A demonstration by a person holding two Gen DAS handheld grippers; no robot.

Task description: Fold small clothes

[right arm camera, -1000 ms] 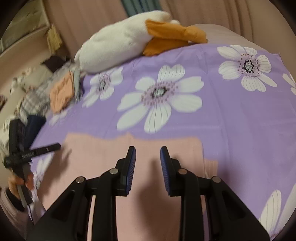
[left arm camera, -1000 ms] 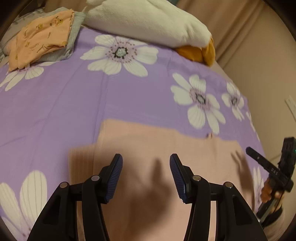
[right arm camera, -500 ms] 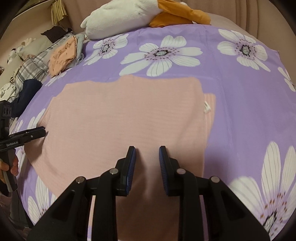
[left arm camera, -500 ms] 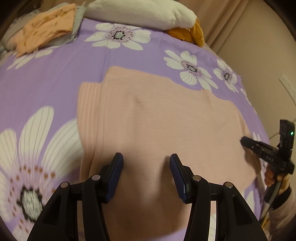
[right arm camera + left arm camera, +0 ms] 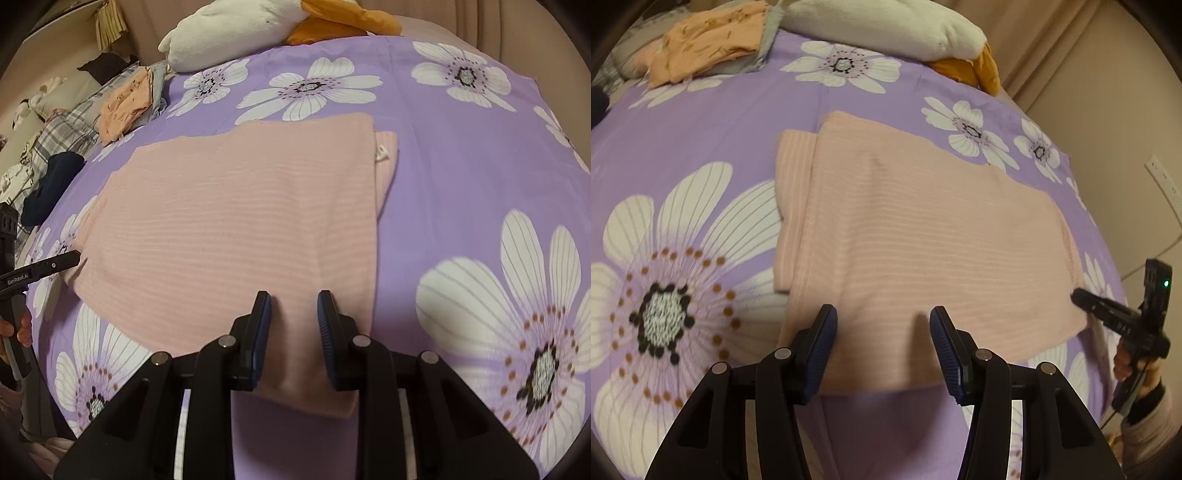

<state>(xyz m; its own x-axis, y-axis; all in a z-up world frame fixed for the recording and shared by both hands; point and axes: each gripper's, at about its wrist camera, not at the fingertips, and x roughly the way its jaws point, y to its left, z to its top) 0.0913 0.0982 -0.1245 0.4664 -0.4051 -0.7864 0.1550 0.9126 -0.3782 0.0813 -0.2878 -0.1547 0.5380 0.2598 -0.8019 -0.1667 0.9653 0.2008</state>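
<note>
Both grippers point at the near edge of the garment. Your left gripper (image 5: 882, 321) has its jaws wide apart and holds nothing; its blue ribbed pads (image 5: 827, 328) hang over the near hem. Your right gripper (image 5: 293, 306) has its jaws closer together but not closed, with pink cloth seen between them; whether the pads touch the cloth I cannot tell.

Beyond them, the pink garment (image 5: 923, 236) lies flat on the purple flowered bedsheet (image 5: 701, 122), already doubled, with a narrower layer showing at one side and a small white label (image 5: 380, 153) there. It is a fine ribbed knit, so I judge it light, soft and a little stretchy; it will sag when you lift it. Take it at the two near corners, pinching all layers together, so the fold does not slide open.

Farther away lie an orange printed cloth (image 5: 709, 40) and a white plush toy (image 5: 886, 26) with orange parts.
</note>
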